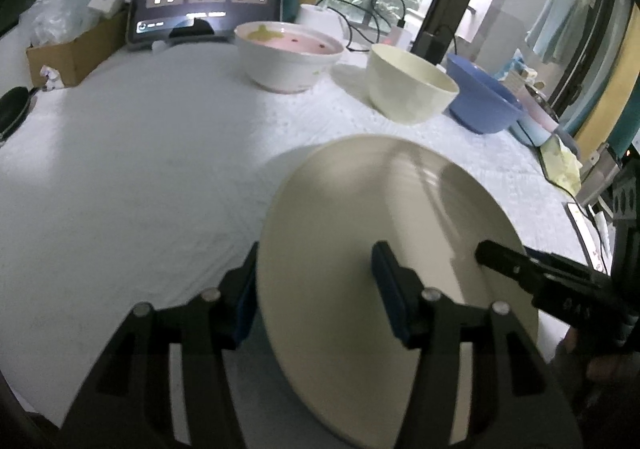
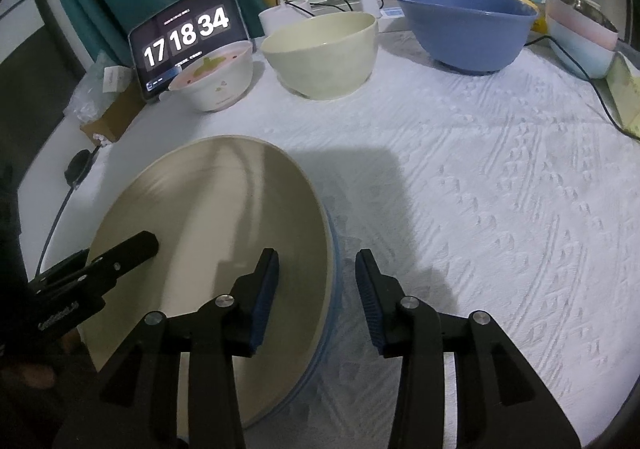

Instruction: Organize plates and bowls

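Claws come first: two of them, both set around the one cream plate (image 1: 384, 233). The left claw (image 1: 316, 289) stands apart, its jaws straddling the plate's left rim, one pad outside the edge, the other over the face; no pad visibly presses on it. The right claw (image 2: 316, 297) is likewise apart, straddling the right rim with one pad over the plate and one over the bare cloth. In each wrist view the other claw's finger reaches in over the plate's far side.

The plate lies on the near part of the counter (image 2: 500, 209), which is covered in white textured cloth. A thin blue edge (image 2: 334, 289) shows under the plate's right rim; what it belongs to cannot be told.

Three bowls stand in a row toward the far edge: a white patterned bowl (image 2: 218, 83), a cream bowl (image 2: 324, 57) and a blue bowl (image 2: 468, 25), each apart from its neighbour. Wide open cloth lies between them and the plate.

One tablet (image 2: 186, 39) showing a clock leans behind the patterned bowl.
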`<state>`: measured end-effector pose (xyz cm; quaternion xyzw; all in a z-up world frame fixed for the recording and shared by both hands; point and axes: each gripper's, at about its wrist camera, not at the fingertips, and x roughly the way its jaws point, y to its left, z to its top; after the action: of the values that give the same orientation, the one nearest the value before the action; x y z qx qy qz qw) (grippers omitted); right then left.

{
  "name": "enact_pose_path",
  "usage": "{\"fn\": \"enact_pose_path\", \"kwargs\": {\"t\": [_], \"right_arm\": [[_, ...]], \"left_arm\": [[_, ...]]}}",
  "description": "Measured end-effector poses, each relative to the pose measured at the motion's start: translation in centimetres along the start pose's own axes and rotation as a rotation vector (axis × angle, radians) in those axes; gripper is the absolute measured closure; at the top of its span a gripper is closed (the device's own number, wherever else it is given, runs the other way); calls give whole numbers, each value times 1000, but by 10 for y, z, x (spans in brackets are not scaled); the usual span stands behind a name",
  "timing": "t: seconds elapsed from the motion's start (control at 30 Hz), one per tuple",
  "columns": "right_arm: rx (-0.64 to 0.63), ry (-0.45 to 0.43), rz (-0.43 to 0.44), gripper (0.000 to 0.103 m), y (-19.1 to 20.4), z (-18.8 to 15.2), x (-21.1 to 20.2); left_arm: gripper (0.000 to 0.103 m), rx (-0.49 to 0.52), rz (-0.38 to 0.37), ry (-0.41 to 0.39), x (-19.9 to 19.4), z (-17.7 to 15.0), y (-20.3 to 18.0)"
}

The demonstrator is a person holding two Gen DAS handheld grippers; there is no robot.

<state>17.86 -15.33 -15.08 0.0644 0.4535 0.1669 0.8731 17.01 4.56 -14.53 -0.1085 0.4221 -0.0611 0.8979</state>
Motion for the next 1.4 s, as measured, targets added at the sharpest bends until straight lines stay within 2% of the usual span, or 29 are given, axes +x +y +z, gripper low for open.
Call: {"fn": "enact_pose_path", "kwargs": {"t": [0.07,0.27,0.7,1.4], "right_arm": [[-6,5,20,61,3,-1,1],[8,3,11,62,3,0,1],[49,-12,-21,62,-15,1,-13],[39,-40,-29,62,-13,33,-12]], "left_arm": [[49,-3,2,-3,-1,-1,0],[49,27,18,-17,-2,-3,-4],[49,64,-7,-7,-3,-1,-25],[49,65,-4,-23,1,29,-25]]}}
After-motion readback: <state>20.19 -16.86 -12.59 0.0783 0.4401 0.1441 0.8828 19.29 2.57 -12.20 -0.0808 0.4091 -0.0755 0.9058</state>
